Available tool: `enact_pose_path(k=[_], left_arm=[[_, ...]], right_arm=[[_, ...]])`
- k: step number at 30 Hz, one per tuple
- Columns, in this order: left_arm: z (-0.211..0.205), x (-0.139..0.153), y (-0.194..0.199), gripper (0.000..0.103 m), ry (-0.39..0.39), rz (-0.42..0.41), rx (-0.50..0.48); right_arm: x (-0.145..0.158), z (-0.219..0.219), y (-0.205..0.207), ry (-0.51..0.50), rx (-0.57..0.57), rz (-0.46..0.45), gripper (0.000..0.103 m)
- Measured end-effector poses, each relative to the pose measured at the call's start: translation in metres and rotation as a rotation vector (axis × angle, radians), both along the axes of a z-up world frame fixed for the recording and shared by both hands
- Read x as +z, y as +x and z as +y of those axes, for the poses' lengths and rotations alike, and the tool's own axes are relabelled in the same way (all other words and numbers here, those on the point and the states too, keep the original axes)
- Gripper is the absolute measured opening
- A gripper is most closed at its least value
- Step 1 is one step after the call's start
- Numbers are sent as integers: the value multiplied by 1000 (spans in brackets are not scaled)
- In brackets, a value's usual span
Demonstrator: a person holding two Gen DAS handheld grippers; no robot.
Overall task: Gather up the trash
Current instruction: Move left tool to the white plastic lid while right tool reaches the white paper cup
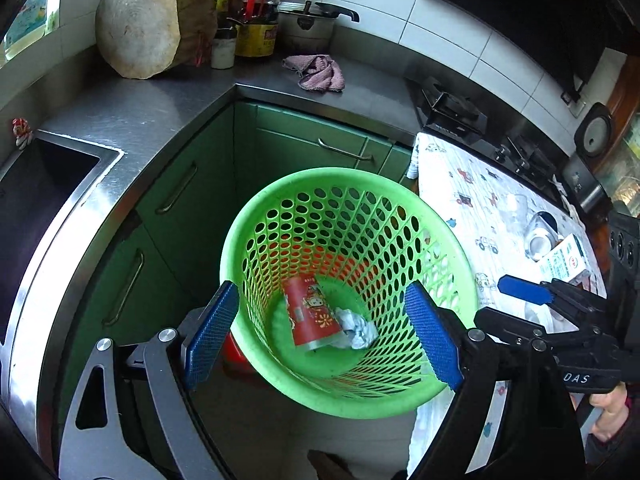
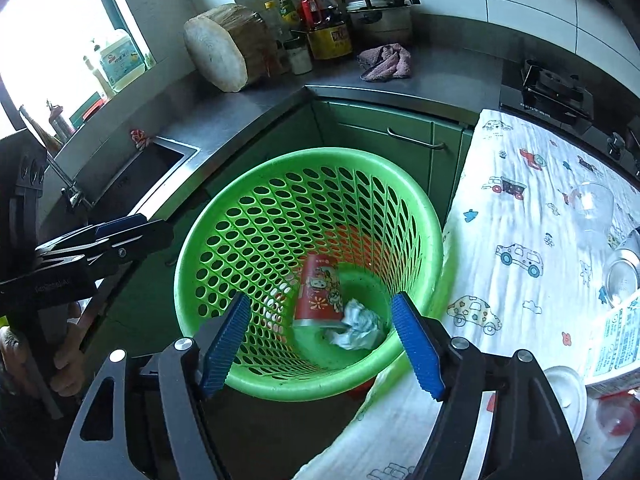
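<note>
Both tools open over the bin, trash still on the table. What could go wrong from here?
1. The bin stands close against the table's hanging cloth; a sweep could catch cloth or tip it.
2. The clear glass and milk carton lie close together; reaching for one may knock the other.

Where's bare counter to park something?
The steel counter lies bare between the chopping block and the sink, and right of the pink rag. The back corner by the bottles is crowded.
</note>
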State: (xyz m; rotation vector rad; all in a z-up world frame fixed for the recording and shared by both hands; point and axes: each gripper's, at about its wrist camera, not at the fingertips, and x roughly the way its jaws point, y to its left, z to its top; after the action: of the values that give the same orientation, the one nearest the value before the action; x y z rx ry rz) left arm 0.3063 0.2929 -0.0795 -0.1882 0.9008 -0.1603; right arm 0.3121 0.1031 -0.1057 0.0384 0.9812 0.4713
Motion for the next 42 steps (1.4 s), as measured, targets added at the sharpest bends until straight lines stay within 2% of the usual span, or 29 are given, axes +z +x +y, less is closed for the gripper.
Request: enact_pose_path(k=[6, 11, 19, 27, 34, 42], left_arm=[[-13, 7, -9, 84, 0, -20, -26], [-37, 13, -20, 84, 14, -28, -52], [-84, 19, -45, 87, 31, -32, -104], [-135, 18, -64, 90, 32, -30, -168], [-183, 13, -71, 92, 33, -16, -237], [-218, 3, -67, 92, 61, 5, -294]], right_arm=[[10, -29, -24, 5, -45, -25, 80], [18, -68, -56, -15, -86, -47, 82], [35, -152, -111, -117, -168, -105, 90], [59, -250, -156, -197, -308, -152, 94], [54, -305, -166, -270, -377, -132, 94], [30, -326, -156, -270, -386, -74, 94]])
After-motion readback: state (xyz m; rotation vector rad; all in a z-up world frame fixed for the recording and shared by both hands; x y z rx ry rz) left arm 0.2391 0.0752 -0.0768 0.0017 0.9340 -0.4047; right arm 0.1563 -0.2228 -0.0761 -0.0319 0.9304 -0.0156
